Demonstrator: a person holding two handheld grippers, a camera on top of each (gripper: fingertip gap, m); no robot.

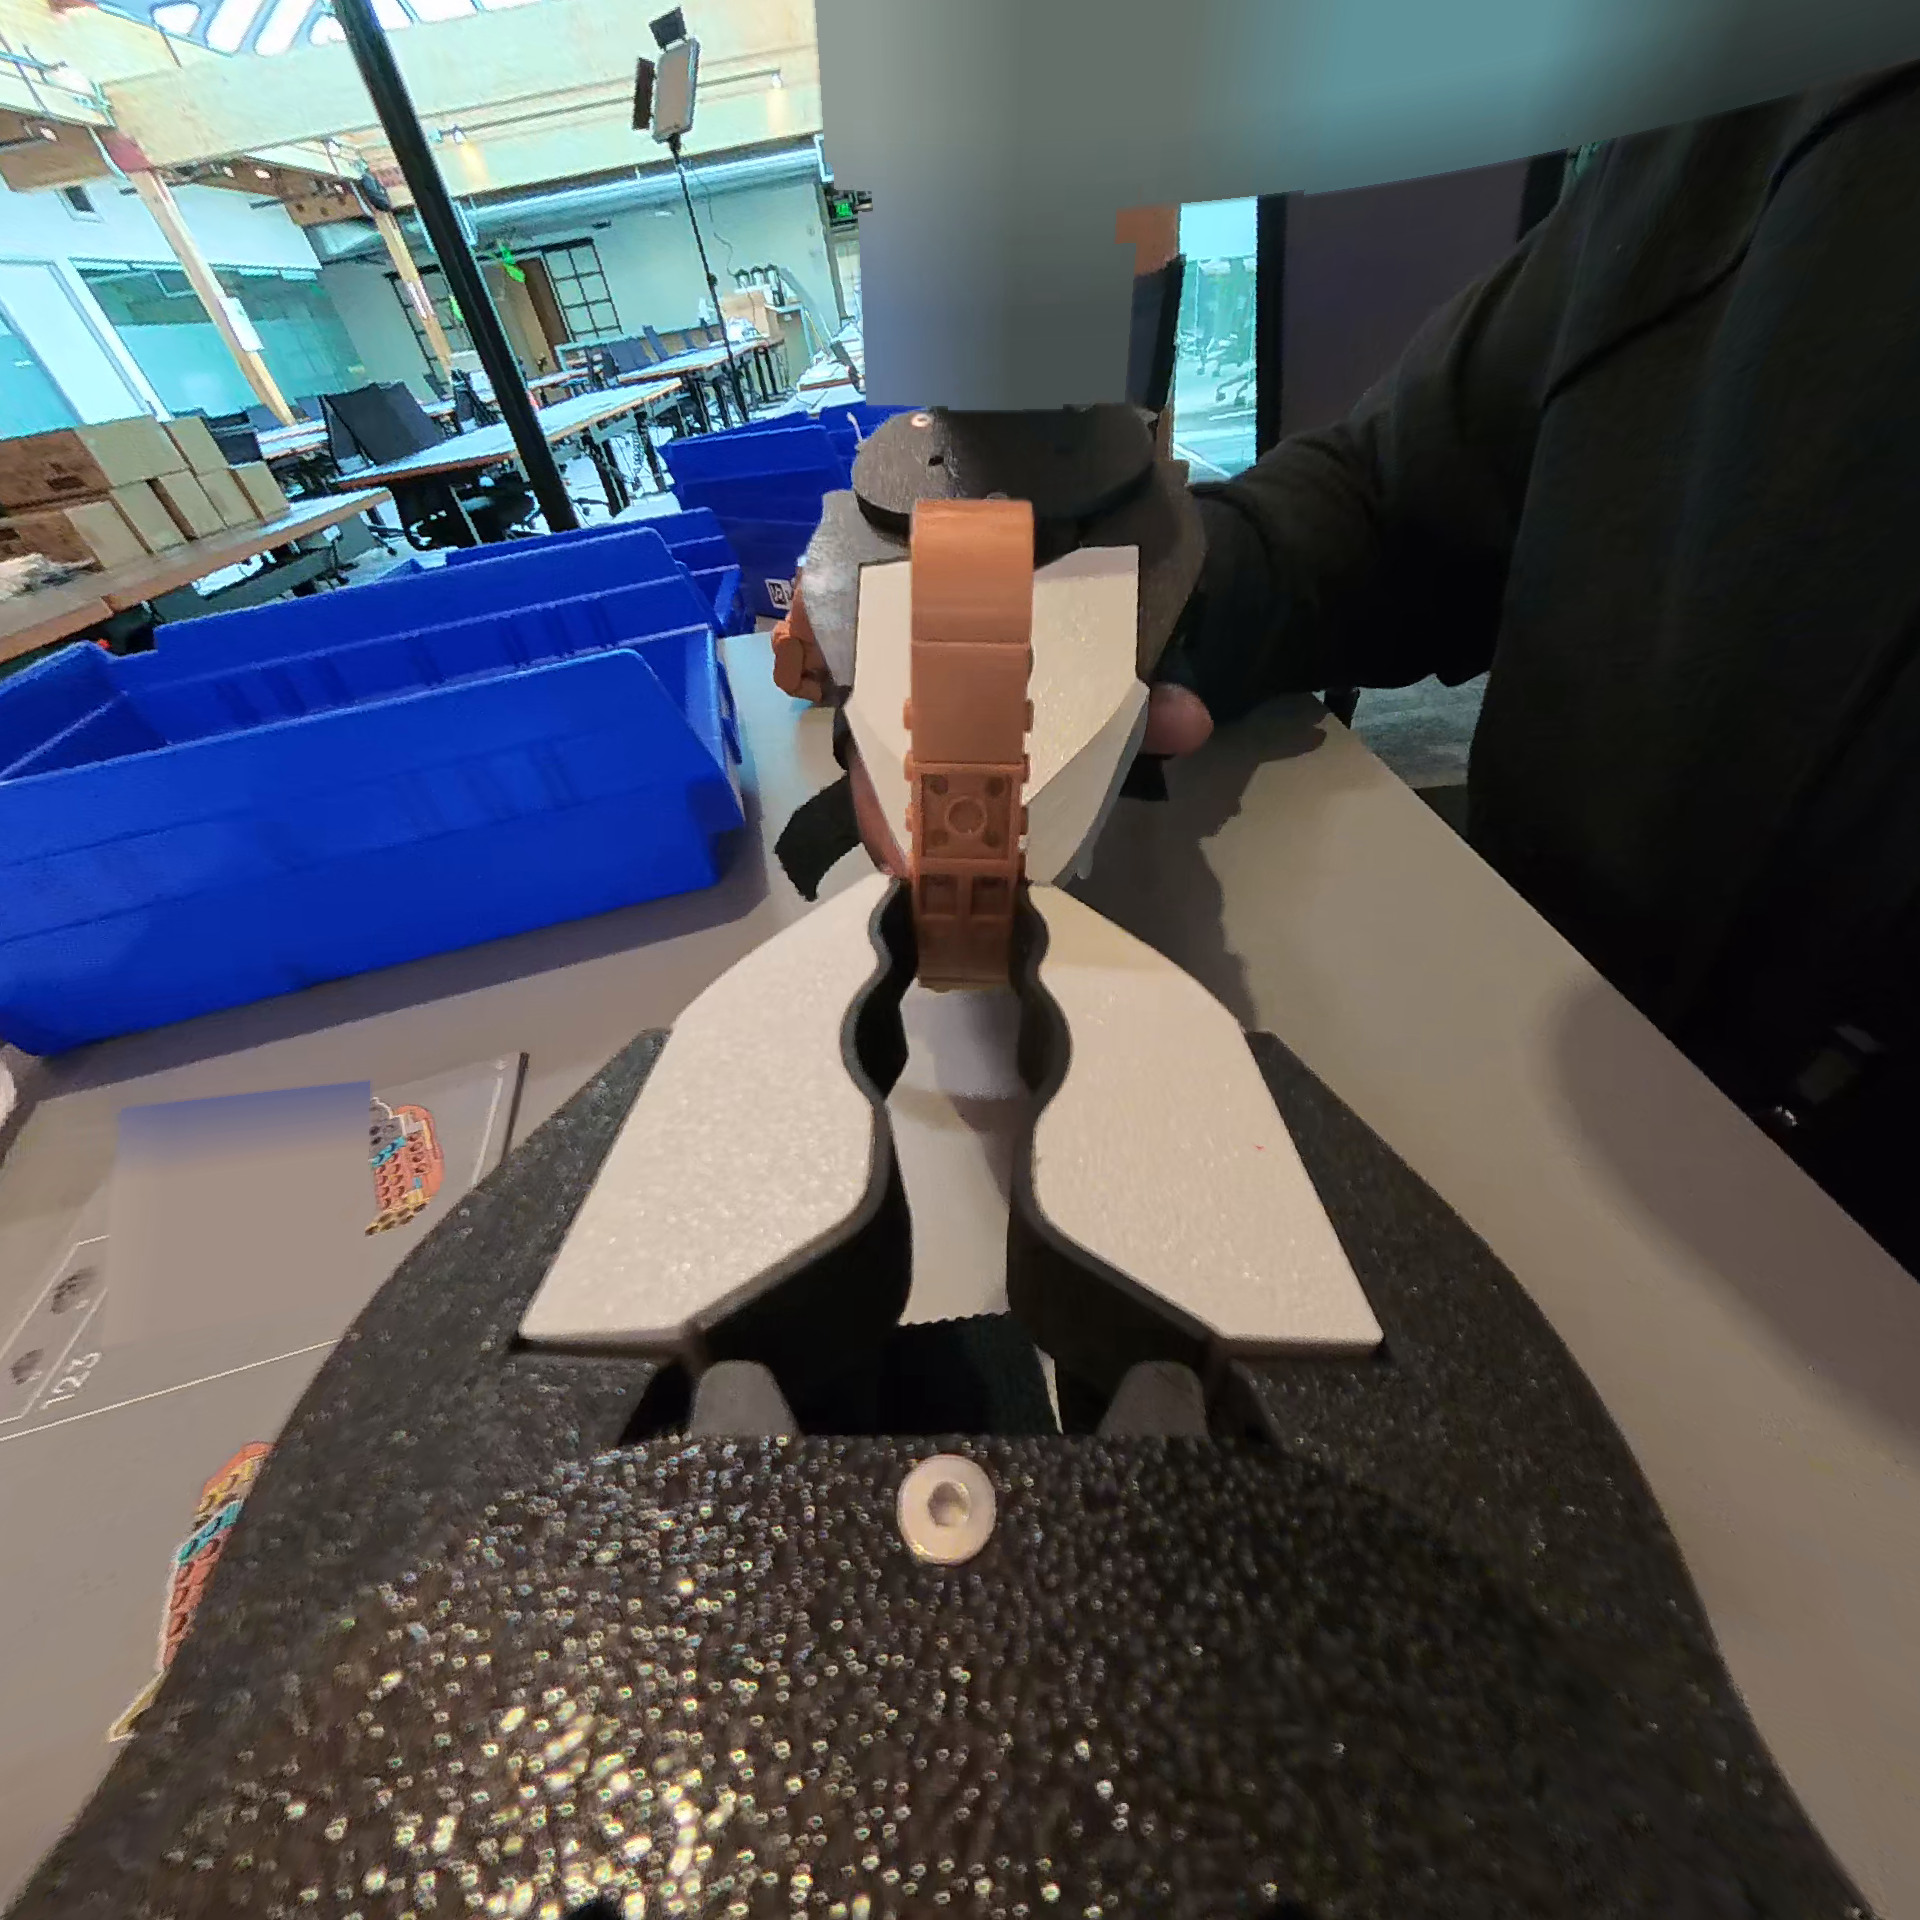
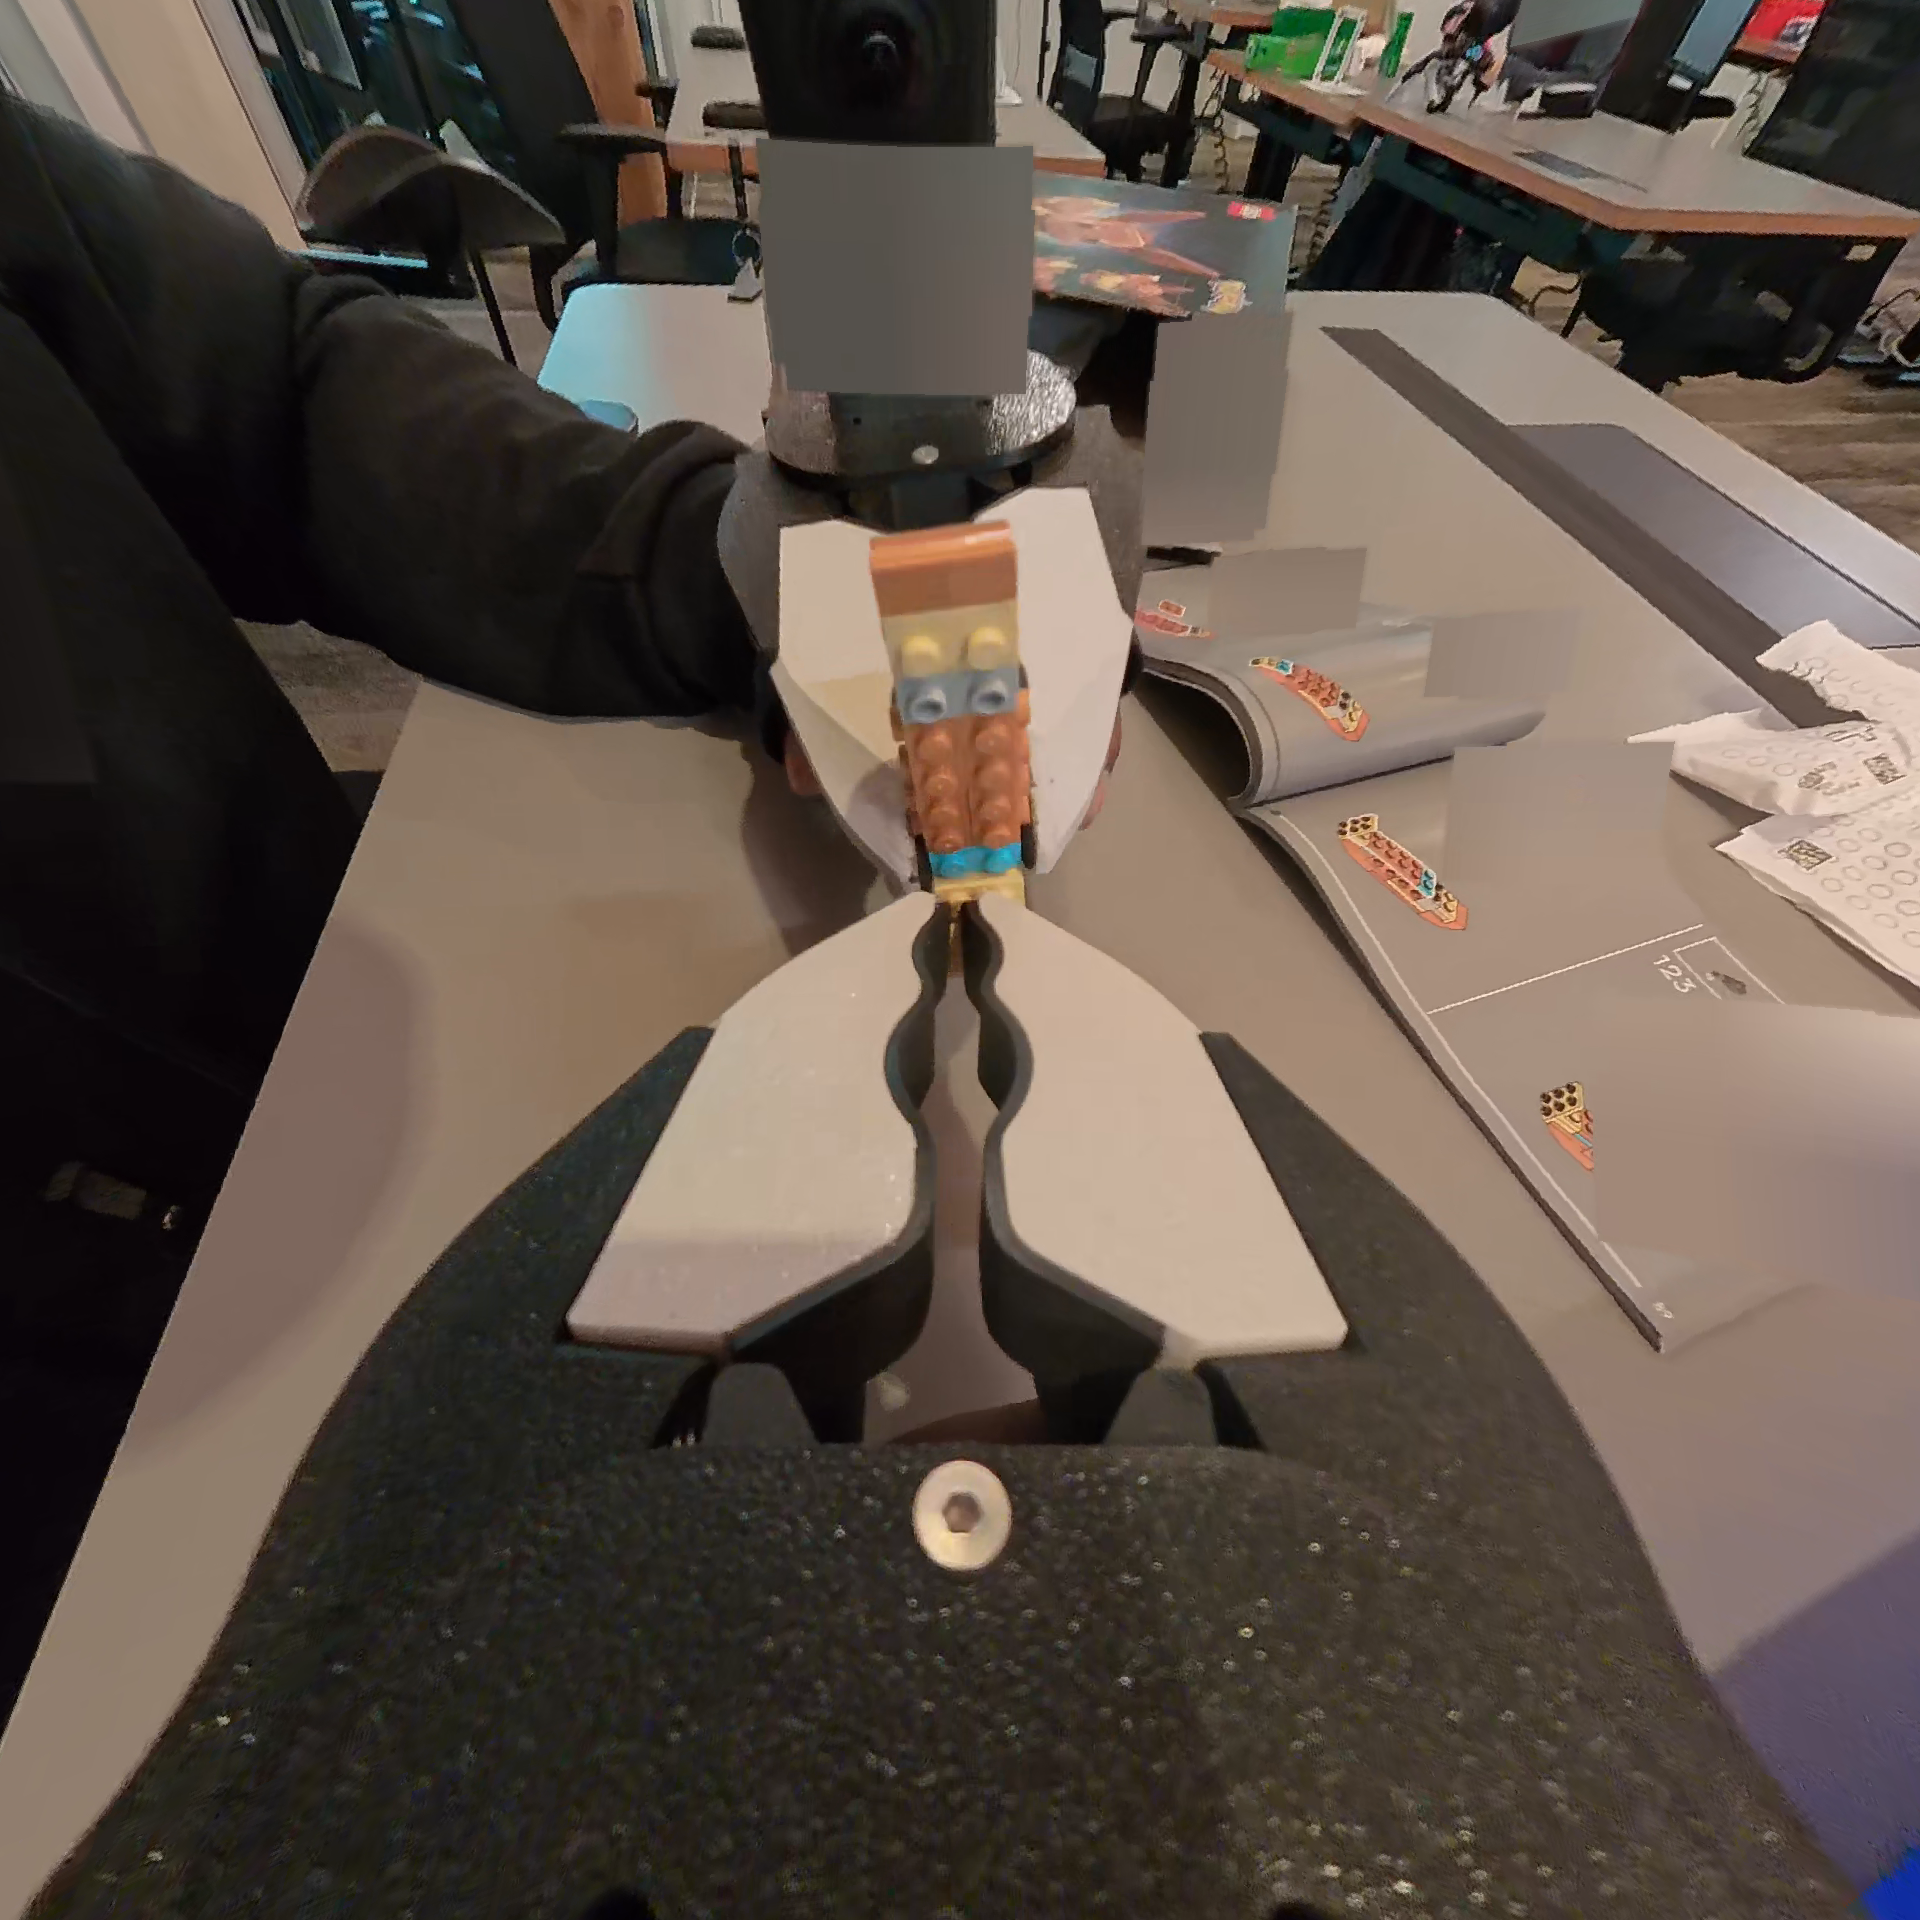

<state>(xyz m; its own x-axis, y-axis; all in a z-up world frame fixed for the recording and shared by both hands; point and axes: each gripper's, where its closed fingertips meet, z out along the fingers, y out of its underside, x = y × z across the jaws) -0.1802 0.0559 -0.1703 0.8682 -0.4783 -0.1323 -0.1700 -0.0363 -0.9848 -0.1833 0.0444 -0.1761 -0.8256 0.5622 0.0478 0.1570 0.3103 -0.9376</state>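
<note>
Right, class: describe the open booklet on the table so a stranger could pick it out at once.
Start at the grey table and the brick model held above it. In the right wrist view, the open booklet lies flat just right of that. Its grey pages carry small orange brick drawings, unlike the crumpled white sheets beyond it.

Open office: desks, chairs
</note>
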